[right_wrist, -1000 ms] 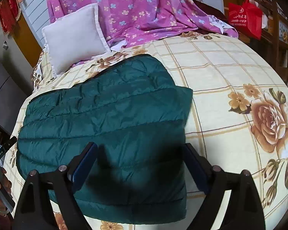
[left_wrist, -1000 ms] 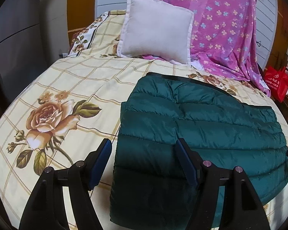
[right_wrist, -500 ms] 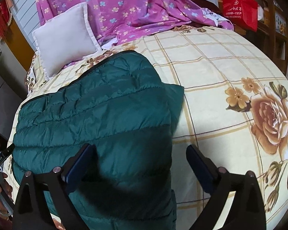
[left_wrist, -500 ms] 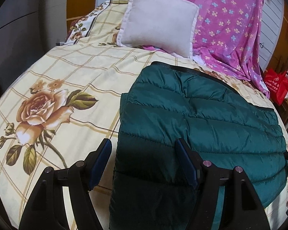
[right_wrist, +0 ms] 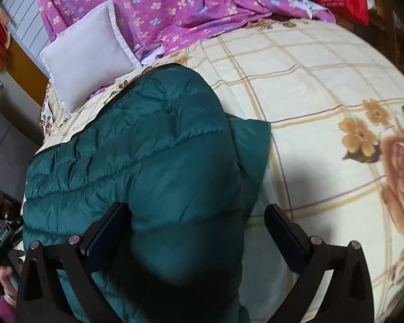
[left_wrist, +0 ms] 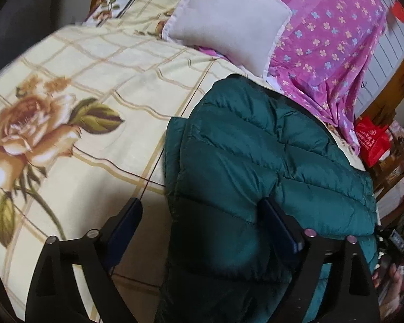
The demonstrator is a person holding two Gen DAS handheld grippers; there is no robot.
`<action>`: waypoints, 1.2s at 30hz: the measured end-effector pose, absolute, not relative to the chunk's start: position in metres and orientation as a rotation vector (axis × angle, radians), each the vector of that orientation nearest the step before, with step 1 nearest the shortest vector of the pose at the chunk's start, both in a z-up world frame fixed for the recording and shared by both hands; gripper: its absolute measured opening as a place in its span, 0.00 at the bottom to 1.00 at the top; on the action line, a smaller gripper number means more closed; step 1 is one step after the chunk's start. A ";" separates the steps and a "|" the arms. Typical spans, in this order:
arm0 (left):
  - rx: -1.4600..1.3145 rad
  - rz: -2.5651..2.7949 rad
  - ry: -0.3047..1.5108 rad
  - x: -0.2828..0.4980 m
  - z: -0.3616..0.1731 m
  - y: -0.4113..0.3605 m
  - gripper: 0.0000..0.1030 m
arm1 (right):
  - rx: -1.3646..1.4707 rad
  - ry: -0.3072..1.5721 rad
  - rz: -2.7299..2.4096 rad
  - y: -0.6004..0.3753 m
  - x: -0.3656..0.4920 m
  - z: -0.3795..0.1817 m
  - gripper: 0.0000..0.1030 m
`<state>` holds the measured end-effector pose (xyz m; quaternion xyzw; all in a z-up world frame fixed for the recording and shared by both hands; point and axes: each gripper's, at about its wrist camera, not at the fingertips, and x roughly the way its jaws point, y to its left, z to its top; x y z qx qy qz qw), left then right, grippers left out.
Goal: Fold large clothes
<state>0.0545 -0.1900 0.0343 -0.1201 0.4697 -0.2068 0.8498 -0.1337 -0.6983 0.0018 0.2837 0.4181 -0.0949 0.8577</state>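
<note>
Left and right wrist views of a bed (left_wrist: 99, 86) spread with a cream checked sheet bearing large printed roses. A dark green quilted jacket (left_wrist: 256, 167), folded over on itself, lies flat on the sheet.

Left gripper (left_wrist: 202, 223): jaws opening and released. The left edge of the jacket lies between them, with bare sheet under the left jaw and the padded cloth against or just beside the right jaw; the pads do not press on it.

Right gripper (right_wrist: 196, 228): jaws opening, spread wide and released. The jacket (right_wrist: 148, 161), at its right edge, fills the space from the left jaw to about midway; bare sheet lies before the right jaw.

Beyond both pairs of jaws, past the far edge of the jacket, a white pillow (left_wrist: 226, 18) leans on a pink flowered cloth (left_wrist: 331, 32) heaped at the head of the bed. A red bag (left_wrist: 371, 142) stands off the bed, to the right of the left jaws. A printed rose (right_wrist: 398, 177) lies right of the right jaws.

A person's hand (right_wrist: 9, 277) shows at the lower left of the right view.
</note>
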 end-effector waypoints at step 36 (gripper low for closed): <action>-0.281 -0.718 0.960 -0.005 0.091 -0.180 0.04 | 0.515 0.825 0.036 -0.640 -0.180 0.068 0.41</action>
